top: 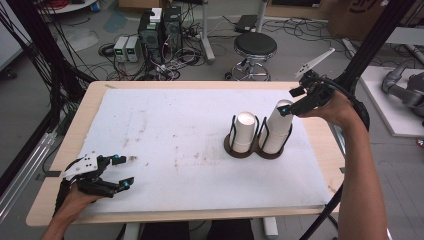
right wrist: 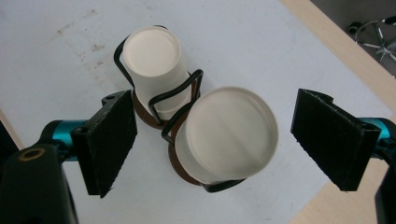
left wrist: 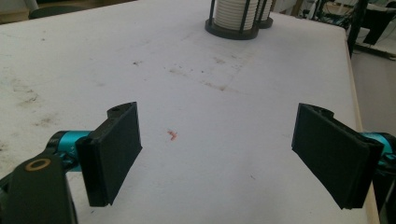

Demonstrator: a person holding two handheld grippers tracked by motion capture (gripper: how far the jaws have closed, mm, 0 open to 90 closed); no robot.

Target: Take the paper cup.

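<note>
- The taller stack of white paper cups (top: 279, 127) stands upside down in the right-hand well of a dark twin wire cup holder (top: 253, 148), far right on the table. Seen from above in the right gripper view, the top cup (right wrist: 232, 134) shows its flat round base.
- Handling, as a judgement: paper cups are very light and thin-walled, so a hard squeeze would likely dent or crush the top one. The nested cups may cling together, and more than one could lift at once.
- Best hold, as a judgement: on opposite sides of the top cup's wall, just below its stiffer base ring, above the black wire loops.
- Looks: plain matte off-white, round, tapering, faint ridges where cup rims stack.
- A shorter stack of cups (top: 244, 131) sits in the left-hand well, touching distance from the first.
- The right gripper (top: 295, 102) hovers over the taller stack, jaws wide apart, straddling the top cup without pressing on it; nothing is held.
- The left gripper (top: 122, 172) rests at the near left of the table, well apart from the cups, jaws spread and holding nothing.
- The table (top: 165, 130) has a white, lightly stained cover and a pale wooden edge.
</note>
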